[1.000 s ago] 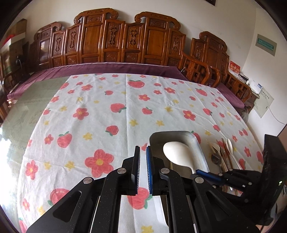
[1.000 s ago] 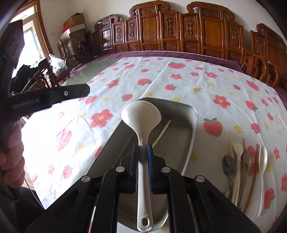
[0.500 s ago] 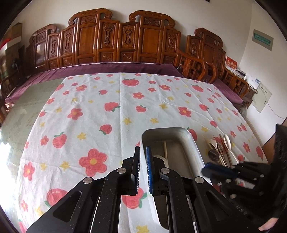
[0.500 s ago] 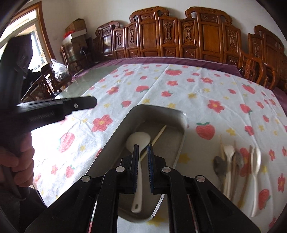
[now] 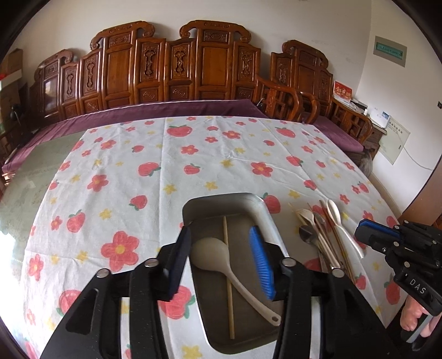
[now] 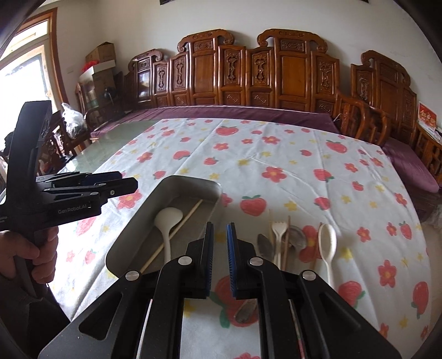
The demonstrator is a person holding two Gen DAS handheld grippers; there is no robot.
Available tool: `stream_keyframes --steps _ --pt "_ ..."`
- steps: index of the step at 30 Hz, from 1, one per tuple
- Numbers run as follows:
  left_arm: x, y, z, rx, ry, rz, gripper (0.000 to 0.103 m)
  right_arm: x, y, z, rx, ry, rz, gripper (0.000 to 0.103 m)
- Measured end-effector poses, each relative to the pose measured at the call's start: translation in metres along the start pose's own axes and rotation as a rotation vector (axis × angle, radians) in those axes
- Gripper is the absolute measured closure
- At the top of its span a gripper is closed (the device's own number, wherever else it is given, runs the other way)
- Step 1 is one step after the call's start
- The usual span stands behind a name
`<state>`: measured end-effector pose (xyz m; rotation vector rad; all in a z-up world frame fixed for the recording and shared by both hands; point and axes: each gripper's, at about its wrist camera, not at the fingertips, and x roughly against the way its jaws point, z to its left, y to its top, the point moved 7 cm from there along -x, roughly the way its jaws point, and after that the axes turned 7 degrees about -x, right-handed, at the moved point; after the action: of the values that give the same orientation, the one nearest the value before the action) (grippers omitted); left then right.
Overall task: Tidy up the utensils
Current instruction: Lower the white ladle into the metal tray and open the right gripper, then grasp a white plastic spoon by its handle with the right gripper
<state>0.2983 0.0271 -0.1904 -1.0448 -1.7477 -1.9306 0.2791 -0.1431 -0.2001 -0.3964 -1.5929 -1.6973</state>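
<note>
Your left gripper opens above the metal tray holding the white ladle and chopstick, while your right gripper, closed and empty, hovers beside the loose utensils on the flowered tablecloth.

carved wooden chairs line a white wall; bright window on one side.

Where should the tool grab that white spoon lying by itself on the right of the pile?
Probably on the white spoon's thin handle, coming straight down from above. It lies flat on the tablecloth with its bowl pointing away and a bare gap around it, clear of the bunched utensils, so the fingers can straddle the handle.
</note>
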Motion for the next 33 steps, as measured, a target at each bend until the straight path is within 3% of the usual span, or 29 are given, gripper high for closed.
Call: stream_keyframes --steps 4,8,18,26,33 --pt "0.005 0.001 -0.017 -0.022 -0.006 -0.015 0.045 0.012 -0.004 -0.016 -0.004 -0.028 -0.012 0.091" --pt "0.004 -0.002 -0.036 -0.040 -0.020 -0.018 0.042 0.023 -0.014 -0.035 -0.005 -0.066 -0.017 0.074" --pt "-0.005 -0.015 -0.083 -0.092 -0.053 -0.009 0.041 0.026 -0.042 -0.099 -0.049 -0.144 0.008 0.074" --pt "-0.011 -0.022 -0.108 -0.105 -0.069 -0.012 0.041 -0.005 -0.057 -0.134 -0.066 -0.176 0.046 0.074" --pt "-0.024 -0.031 -0.129 -0.124 -0.079 0.006 0.041 -0.032 -0.068 -0.150 -0.083 -0.152 0.085 0.074"
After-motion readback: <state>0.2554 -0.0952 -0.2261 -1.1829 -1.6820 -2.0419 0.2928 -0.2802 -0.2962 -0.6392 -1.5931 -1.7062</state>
